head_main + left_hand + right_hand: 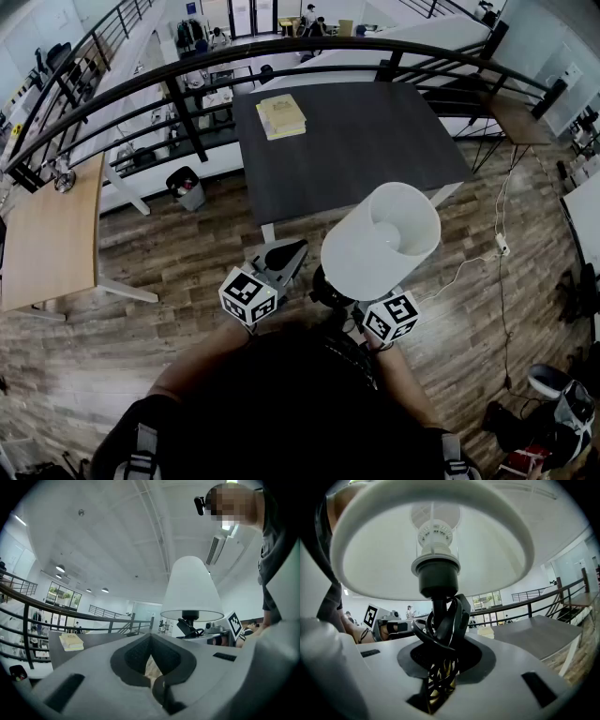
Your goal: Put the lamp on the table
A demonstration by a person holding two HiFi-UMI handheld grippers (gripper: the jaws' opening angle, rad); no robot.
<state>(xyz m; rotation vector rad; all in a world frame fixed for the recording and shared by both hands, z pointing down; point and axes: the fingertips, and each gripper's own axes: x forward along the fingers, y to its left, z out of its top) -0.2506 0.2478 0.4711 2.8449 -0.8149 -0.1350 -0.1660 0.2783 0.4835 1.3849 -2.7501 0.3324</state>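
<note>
wear: dark short-sleeved top (pixel 309 412) | left gripper (pixel 151 640): grey shell, black-lined jaws, black-and-white marker cube (pixel 248 295) | right gripper (pixel 442 644): same build

Open-plan office mezzanine, curved black railing (pixel 187 120), dark table (pixel 375 141), wooden desk (pixel 52 234), people (pixel 310 17) beyond

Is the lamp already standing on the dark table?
No, the right gripper holds the lamp over the wood floor, short of the dark table.

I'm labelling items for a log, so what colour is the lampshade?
White. The lampshade shows best in the head view.
</note>
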